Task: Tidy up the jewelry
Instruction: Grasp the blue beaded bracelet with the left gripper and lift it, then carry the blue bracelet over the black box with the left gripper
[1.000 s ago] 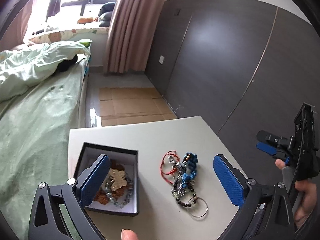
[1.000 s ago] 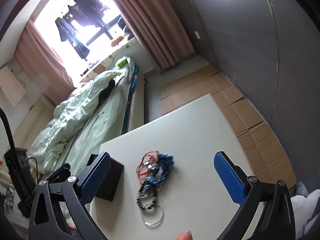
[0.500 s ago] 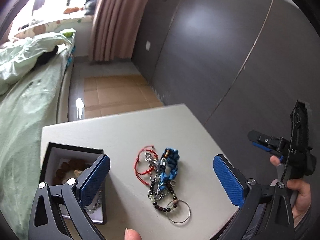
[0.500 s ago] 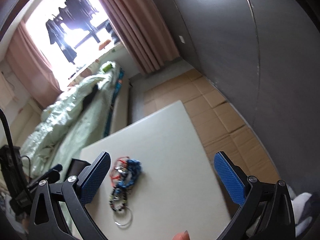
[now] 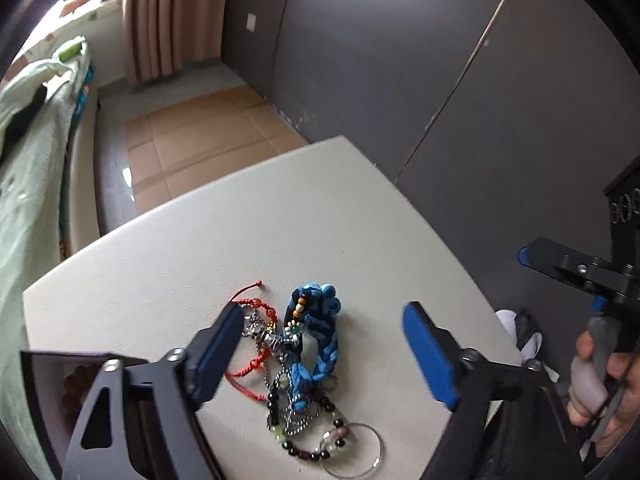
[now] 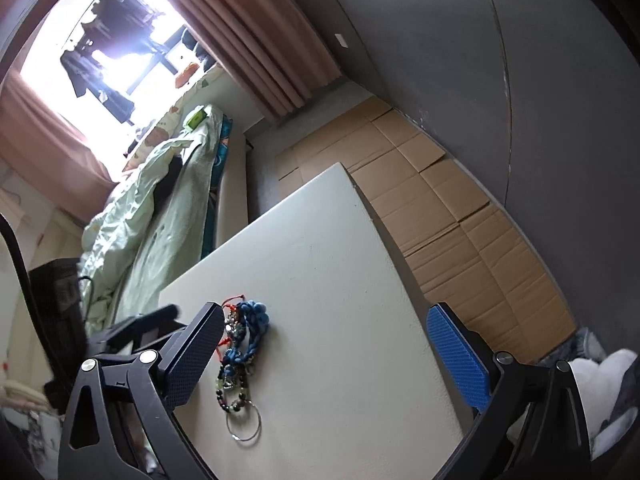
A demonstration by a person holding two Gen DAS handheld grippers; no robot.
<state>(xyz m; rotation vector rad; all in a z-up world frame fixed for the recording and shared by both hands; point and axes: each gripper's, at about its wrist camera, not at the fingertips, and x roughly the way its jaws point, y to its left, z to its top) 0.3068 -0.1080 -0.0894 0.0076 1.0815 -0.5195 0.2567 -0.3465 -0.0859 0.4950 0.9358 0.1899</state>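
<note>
While both of my tools hang above the white table [image 5: 320, 220], nothing is gripped yet: the left gripper [image 5: 320, 344] is spread wide and empty, its fingers straddling the tangle of jewelry [image 5: 298, 360] from above, and the right gripper [image 6: 332, 356] is likewise wide open and empty, off to the right of the pile over bare tabletop. Nearest me in the heap lies a thin metal ring [image 5: 354, 450] touching a dark beaded bracelet [image 5: 308, 436]; beyond them a blue braided band [image 5: 316, 340] lies over a red cord [image 5: 250, 340] and some silver chain. At my lower left, a dark box [image 5: 52, 380] with brown beads inside sits just beside the pile, partly hidden by my left finger. I judge this to be the approach for a pick. Next I should lower the left tool, close on one strand, and lift slowly, since the pieces look knotted and may drag together.
</note>
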